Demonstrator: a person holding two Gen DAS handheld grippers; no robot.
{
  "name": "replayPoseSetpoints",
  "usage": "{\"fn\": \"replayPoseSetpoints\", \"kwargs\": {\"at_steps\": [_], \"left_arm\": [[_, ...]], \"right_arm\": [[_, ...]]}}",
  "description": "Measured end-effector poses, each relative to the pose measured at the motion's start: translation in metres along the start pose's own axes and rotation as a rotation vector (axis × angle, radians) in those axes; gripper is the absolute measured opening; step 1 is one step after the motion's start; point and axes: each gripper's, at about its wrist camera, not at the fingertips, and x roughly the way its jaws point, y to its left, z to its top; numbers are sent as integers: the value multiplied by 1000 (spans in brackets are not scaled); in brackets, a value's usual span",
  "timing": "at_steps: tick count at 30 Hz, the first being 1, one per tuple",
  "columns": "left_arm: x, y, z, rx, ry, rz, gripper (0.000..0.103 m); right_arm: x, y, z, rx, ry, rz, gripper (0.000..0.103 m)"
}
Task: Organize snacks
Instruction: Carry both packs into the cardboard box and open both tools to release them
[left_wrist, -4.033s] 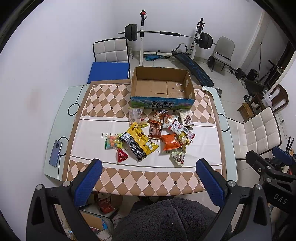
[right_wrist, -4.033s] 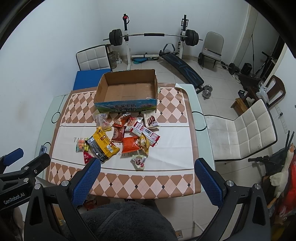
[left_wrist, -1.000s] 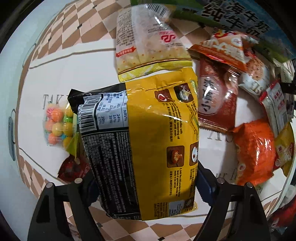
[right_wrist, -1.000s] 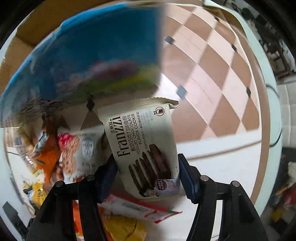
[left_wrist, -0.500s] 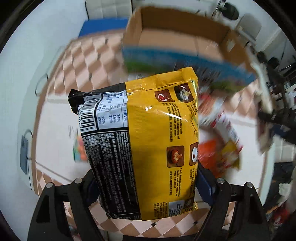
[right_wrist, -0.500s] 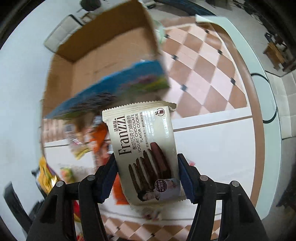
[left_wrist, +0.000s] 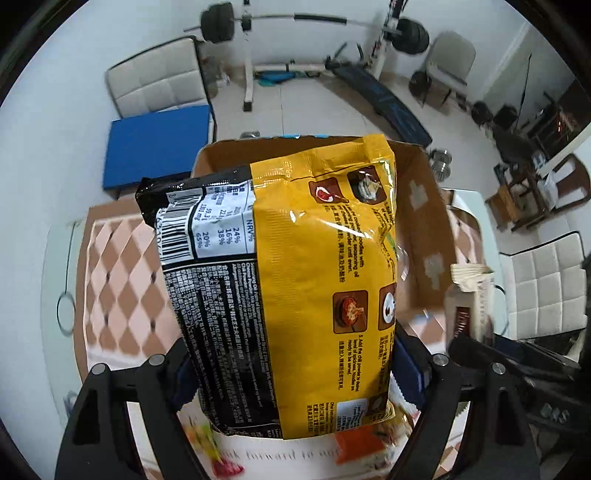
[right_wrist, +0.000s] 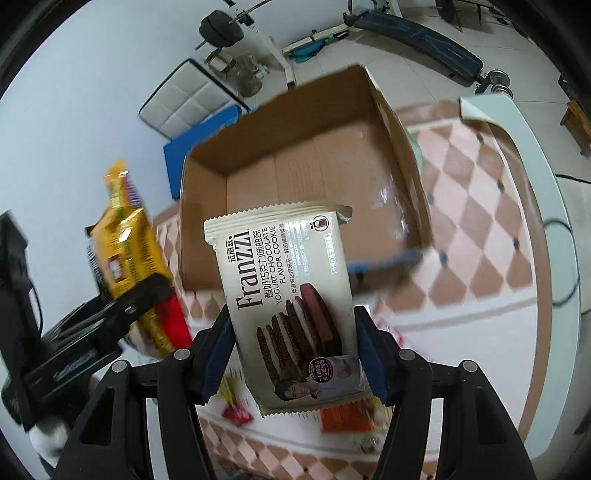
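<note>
Checkered tablecloth (right_wrist: 476, 236) under open cardboard box (right_wrist: 295, 155) — barbell rack (left_wrist: 251, 48), white chairs (left_wrist: 543, 280) behind

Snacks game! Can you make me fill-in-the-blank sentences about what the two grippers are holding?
1. The left gripper holds a noodle packet that is black and ____.
2. The right gripper holds a packet of chocolate ____.
3. The cardboard box has ____ snacks inside.

Missing words: yellow; cookies; no

Both wrist views steep-down, sharing cardboard box (left_wrist: 424, 206).
</note>
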Motion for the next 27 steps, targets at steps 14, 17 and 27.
{"fn": "replayPoseSetpoints", "kwargs": {"at_steps": [14, 17, 27], "left_arm": [[123, 5, 94, 18, 216, -57, 85], [134, 3, 96, 21, 235, -49, 85], [160, 10, 91, -45, 288, -60, 85]], "right_arm": [[109, 7, 132, -9, 71, -116, 65], [126, 5, 144, -22, 90, -138, 65], [164, 0, 167, -84, 123, -197, 78]]}}
